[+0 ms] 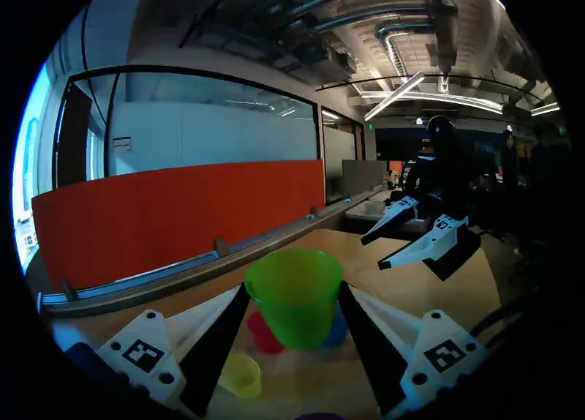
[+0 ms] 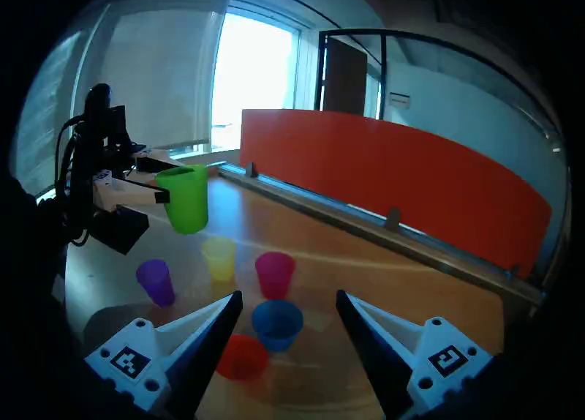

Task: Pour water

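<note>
While your left gripper (image 1: 294, 287) holds the green cup (image 1: 296, 306) lifted clear of the tabletop (image 2: 329, 237), with both fingers pressed on its sides a little below the rim, your right gripper (image 2: 289, 295) hangs over the near part of the tabletop with its fingers wide apart and nothing between them. Just below that gap the blue cup (image 2: 278, 323) sits on the wood, ungripped. The red cup (image 2: 241, 358) is close at its side, and I cannot tell whether the two touch. Beyond them stand the pink cup (image 2: 275, 274) and the yellow cup (image 2: 219, 257), near each other but apart, and the purple cup (image 2: 156, 281) stands out toward the left edge. Farther off, the green cup hangs upright over the far left part of the tabletop, and the divider (image 2: 409, 178) runs along the far edge behind everything. The green cup looks like thin, smooth plastic, so expect it to be light, a little slippery and easily dented. Its taper should work for you, since the wider top would wedge between the fingers if it slid. The grip near the rim, where the wall is probably stiffest, seems the right one, so squeeze no harder than you need. The pictures do not show whether it holds water, so tilt it slowly, as if it were full.
</note>
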